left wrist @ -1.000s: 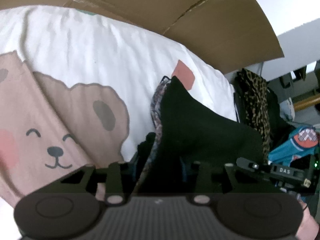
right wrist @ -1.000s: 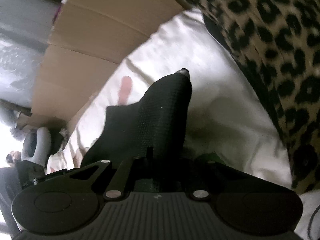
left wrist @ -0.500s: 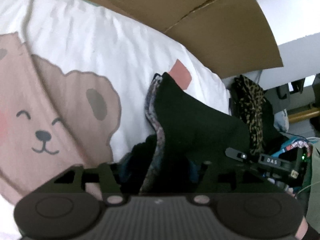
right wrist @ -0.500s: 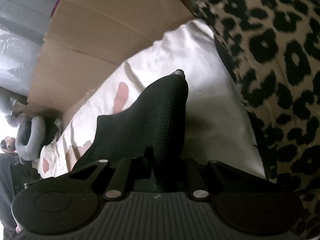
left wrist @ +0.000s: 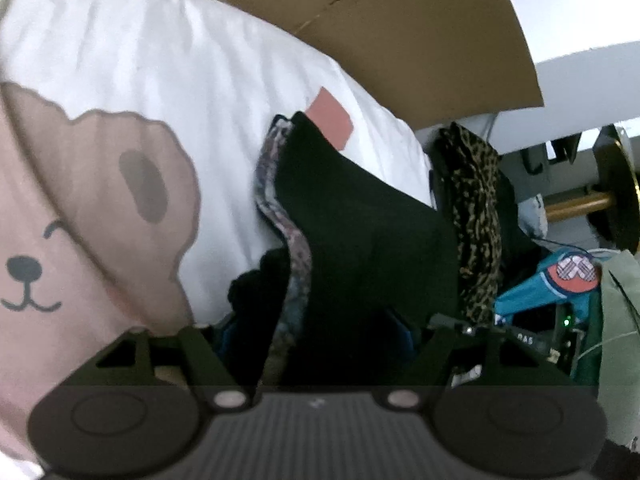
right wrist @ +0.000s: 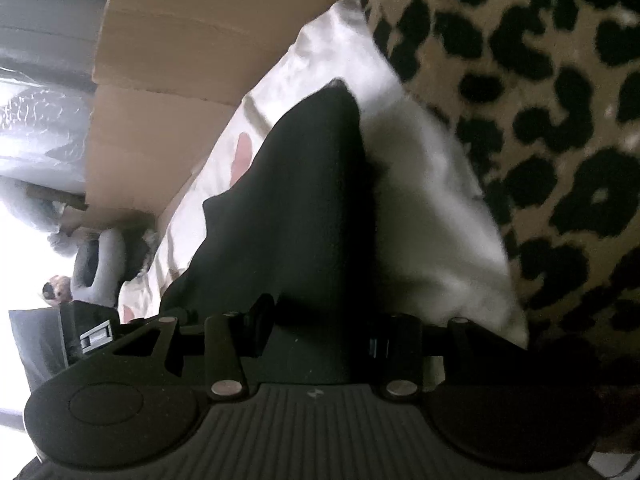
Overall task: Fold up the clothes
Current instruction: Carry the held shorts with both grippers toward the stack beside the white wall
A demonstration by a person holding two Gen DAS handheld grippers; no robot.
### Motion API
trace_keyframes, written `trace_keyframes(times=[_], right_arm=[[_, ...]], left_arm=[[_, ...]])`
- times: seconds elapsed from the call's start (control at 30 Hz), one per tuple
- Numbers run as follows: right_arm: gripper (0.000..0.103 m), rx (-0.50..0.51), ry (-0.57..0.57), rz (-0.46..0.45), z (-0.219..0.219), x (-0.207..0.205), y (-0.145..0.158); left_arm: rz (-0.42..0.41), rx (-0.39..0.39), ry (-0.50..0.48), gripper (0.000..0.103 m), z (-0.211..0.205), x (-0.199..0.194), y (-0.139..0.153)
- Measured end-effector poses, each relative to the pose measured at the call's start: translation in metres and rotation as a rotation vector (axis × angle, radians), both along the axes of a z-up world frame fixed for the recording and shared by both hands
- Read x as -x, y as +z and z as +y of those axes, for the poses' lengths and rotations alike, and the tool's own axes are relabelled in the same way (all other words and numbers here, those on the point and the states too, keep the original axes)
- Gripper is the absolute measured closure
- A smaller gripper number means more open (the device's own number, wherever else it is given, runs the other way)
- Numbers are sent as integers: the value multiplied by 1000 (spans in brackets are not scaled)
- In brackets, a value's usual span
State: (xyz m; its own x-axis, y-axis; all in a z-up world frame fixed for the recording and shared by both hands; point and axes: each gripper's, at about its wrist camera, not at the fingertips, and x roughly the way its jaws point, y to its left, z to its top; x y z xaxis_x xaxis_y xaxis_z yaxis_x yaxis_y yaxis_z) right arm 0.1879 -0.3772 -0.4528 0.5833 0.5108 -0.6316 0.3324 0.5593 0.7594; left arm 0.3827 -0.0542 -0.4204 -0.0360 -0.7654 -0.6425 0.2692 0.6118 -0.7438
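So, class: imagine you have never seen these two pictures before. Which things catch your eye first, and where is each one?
In the left view, a bear face printed on the white bedsheet fills the left side. A black garment lies on the sheet straight ahead of both grippers, rising to a point in the right view. There, a leopard-print fabric crowds the right side, with brown cardboard at upper left.

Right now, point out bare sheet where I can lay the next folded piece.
Free: white sheet between the bear print, the cardboard and the black garment. A narrower strip lies between the black garment and the leopard-print fabric. Crowded: the clothes pile at the right.
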Motion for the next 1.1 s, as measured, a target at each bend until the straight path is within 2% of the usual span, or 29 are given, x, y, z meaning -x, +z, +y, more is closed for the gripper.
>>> trace_keyframes(times=[0.1, 0.2, 0.23, 0.3, 0.37, 0.53, 0.63, 0.77, 1.1], right_arm=[[56, -19, 19, -10, 8, -6, -2], [58, -13, 26, -10, 14, -13, 0], [68, -10, 23, -9, 15, -14, 0], [79, -3, 16, -6, 16, -16, 2], [83, -2, 0, -6, 14, -12, 5], [86, 10, -52, -16, 6, -4, 17], [95, 15, -74, -24, 3, 0, 23], [96, 72, -41, -51, 12, -1, 39], [96, 134, -24, -88, 25, 5, 79]], left_arm=[[47, 43, 51, 36, 2, -7, -6], [36, 31, 41, 43, -2, -6, -6], [31, 26, 36, 47, -4, -6, -6], [10, 2, 22, 57, -4, -4, -3], [-5, -11, 16, 61, -3, -4, 0], [-36, -43, 14, 63, -6, -1, 10], [-57, -57, 20, 65, -6, 4, 18], [-102, -63, 30, 66, -4, 14, 34], [-215, -104, 62, 66, 2, 42, 82]])
